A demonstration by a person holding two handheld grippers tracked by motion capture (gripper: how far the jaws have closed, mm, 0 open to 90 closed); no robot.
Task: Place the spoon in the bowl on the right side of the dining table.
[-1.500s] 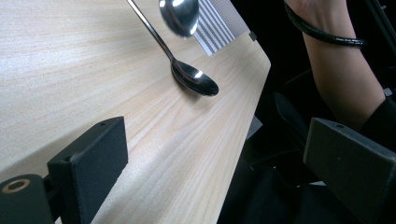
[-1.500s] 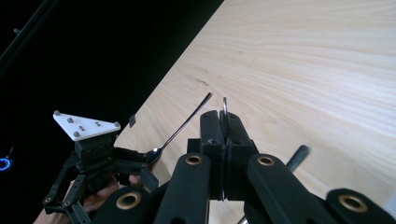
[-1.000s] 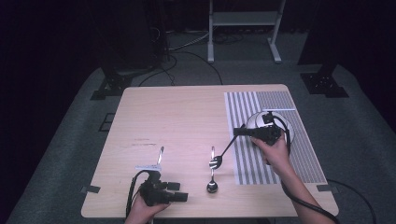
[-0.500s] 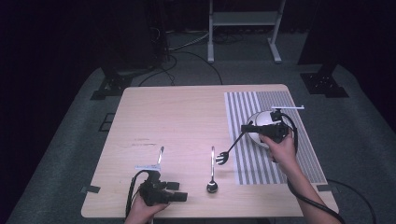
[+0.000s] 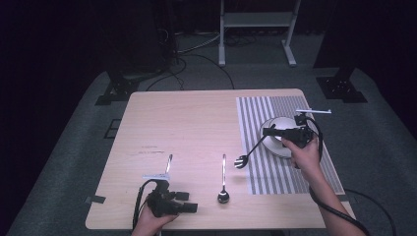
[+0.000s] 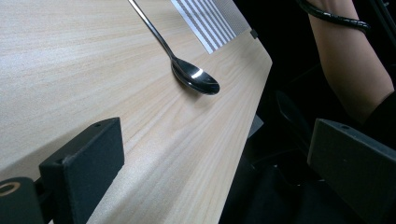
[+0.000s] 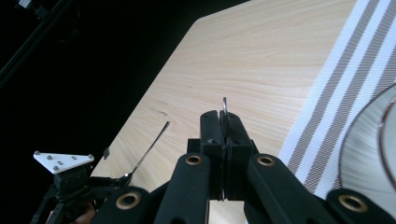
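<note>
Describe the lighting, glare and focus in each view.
High view: the table is brightly lit, the room around it nearly black. Left gripper view: a sharp glare spot on the spoon bowl; the near jaws soft. Right gripper view: the plate is washed out at the edge, the fork thin between shut jaws.

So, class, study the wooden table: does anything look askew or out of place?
Yes. The shiny metal fork is off the table, slanting down over the striped placemat from the shut right gripper above the white bowl. The steel spoon lies straight. Nothing is spilled or broken.
</note>
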